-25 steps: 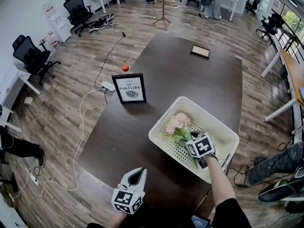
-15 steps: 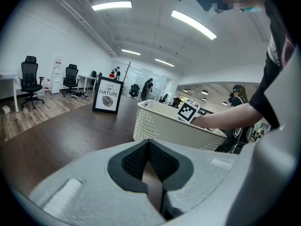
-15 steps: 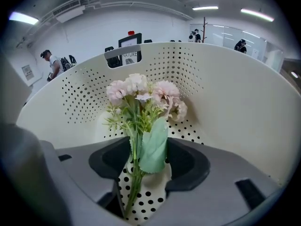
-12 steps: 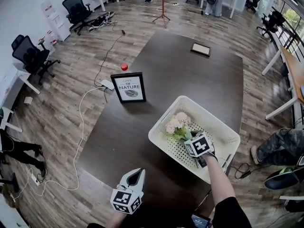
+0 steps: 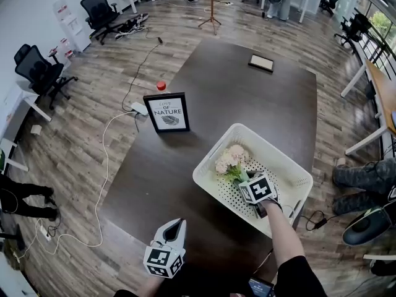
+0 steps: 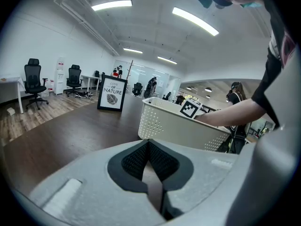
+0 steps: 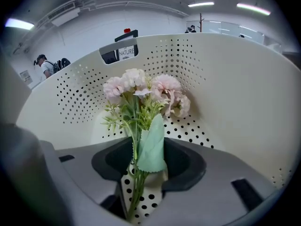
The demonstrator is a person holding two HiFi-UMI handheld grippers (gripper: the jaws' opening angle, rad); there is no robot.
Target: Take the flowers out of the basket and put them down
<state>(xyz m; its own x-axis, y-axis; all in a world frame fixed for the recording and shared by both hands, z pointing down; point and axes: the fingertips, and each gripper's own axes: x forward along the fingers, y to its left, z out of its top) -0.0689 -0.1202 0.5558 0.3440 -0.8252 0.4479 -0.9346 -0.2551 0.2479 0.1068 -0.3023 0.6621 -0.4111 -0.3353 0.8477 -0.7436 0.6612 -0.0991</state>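
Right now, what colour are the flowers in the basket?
The flowers have pale pink blooms on green stems and leaves. They show best in the right gripper view.

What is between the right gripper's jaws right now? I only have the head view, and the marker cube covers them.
Observer: In the right gripper view, the green stems and one leaf of the flowers stand between the jaws of the right gripper. The jaws have just been closing, but the pads do not look pressed on the stems yet.
Operator: And the left gripper, is it carrying anything?
Observer: No. The left gripper view shows the left gripper with its jaws together at the tips and nothing between them.
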